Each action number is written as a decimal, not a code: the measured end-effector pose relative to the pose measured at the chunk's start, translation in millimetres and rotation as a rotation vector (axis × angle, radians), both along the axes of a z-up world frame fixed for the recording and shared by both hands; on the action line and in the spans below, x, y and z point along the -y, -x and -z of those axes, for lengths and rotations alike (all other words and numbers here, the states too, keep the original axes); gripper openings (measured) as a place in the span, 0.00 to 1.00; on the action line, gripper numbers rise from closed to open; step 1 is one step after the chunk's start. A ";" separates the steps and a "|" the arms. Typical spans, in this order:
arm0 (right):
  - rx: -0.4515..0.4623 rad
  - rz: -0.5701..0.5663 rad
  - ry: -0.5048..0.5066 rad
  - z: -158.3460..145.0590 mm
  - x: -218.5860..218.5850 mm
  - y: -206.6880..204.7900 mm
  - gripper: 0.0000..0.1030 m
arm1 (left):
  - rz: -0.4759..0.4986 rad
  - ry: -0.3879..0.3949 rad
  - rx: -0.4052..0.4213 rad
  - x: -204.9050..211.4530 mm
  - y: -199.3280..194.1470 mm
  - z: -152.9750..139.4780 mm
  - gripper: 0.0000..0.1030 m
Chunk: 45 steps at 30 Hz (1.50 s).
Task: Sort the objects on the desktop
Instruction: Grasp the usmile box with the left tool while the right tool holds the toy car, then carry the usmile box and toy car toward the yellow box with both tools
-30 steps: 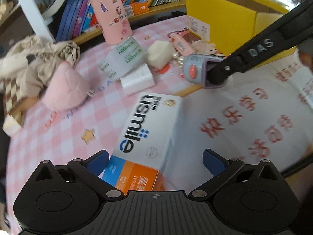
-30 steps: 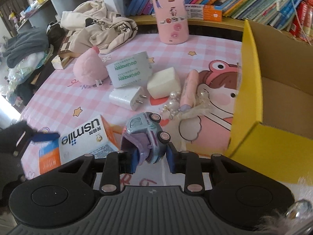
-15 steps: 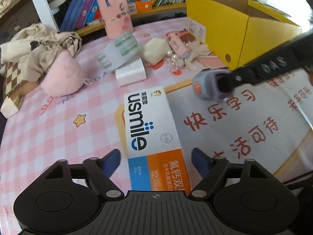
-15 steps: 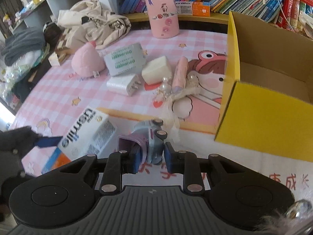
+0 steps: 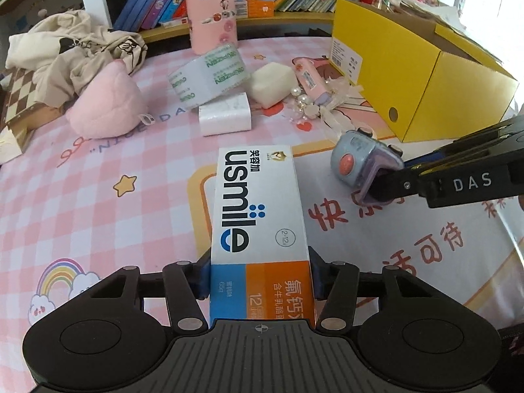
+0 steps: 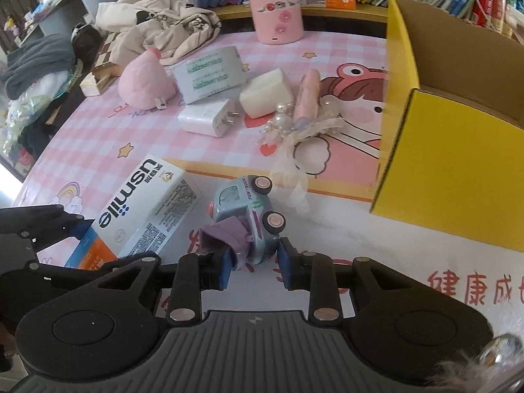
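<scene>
My left gripper [image 5: 260, 275] is shut on the orange and blue end of a white usmile toothpaste box [image 5: 258, 209], which lies on the table. The box also shows in the right wrist view [image 6: 144, 209]. My right gripper [image 6: 252, 263] has its jaws slightly apart around a small blue-grey toy truck [image 6: 245, 216] that rests on the white mat; the pads [image 6: 288, 262] look clear of it. The truck [image 5: 360, 163] and right gripper also show in the left wrist view.
An open yellow cardboard box [image 6: 458, 150] stands at the right. Behind lie a white charger [image 6: 206, 119], a tape roll [image 6: 209, 73], a white sponge block [image 6: 265, 93], a pink tube with pearls [image 6: 306, 98], a pink plush [image 6: 145, 80], a pink canister [image 6: 276, 3] and clothes [image 6: 160, 32].
My left gripper moved forward and closed on the toothpaste box. My right gripper lowered the toy truck onto the mat and its jaws have opened a little.
</scene>
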State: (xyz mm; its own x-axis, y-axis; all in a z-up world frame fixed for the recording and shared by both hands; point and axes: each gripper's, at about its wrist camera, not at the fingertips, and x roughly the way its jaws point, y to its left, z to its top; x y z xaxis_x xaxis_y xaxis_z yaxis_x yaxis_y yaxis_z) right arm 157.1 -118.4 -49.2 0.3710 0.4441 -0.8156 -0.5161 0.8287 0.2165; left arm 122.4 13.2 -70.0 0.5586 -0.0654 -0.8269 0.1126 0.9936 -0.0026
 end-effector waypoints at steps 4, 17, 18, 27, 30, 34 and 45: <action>-0.011 -0.004 -0.037 -5.1 2.7 0.4 0.21 | -0.056 0.105 -0.013 -8.2 3.7 -4.7 0.51; 0.008 0.052 -0.129 -41.4 26.5 11.0 0.21 | -0.095 0.256 0.072 -13.6 22.2 -44.8 0.51; 0.002 0.060 -0.129 -41.0 28.2 12.2 0.21 | -0.090 0.259 0.072 -12.4 23.3 -45.9 0.51; -0.012 0.101 -0.117 -40.4 33.2 27.2 0.21 | -0.058 0.279 0.073 -10.1 32.9 -47.6 0.51; -0.009 0.107 -0.108 -39.6 32.7 35.0 0.21 | -0.038 0.282 0.079 -9.2 36.7 -49.4 0.51; -0.002 0.128 -0.098 -39.2 33.6 45.8 0.21 | -0.009 0.282 0.081 -7.6 43.0 -50.8 0.51; 0.033 0.176 -0.086 -40.2 31.5 79.6 0.21 | 0.071 0.274 0.100 -9.0 66.1 -57.2 0.51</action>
State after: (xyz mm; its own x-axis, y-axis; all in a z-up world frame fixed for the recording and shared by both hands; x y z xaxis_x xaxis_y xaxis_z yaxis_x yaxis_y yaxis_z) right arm 77.4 -149.9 -9.1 0.4747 0.4374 -0.7638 -0.3732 0.8859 0.2754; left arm 56.3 22.2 -12.9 0.6224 -0.3206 -0.7141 0.1954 0.9470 -0.2549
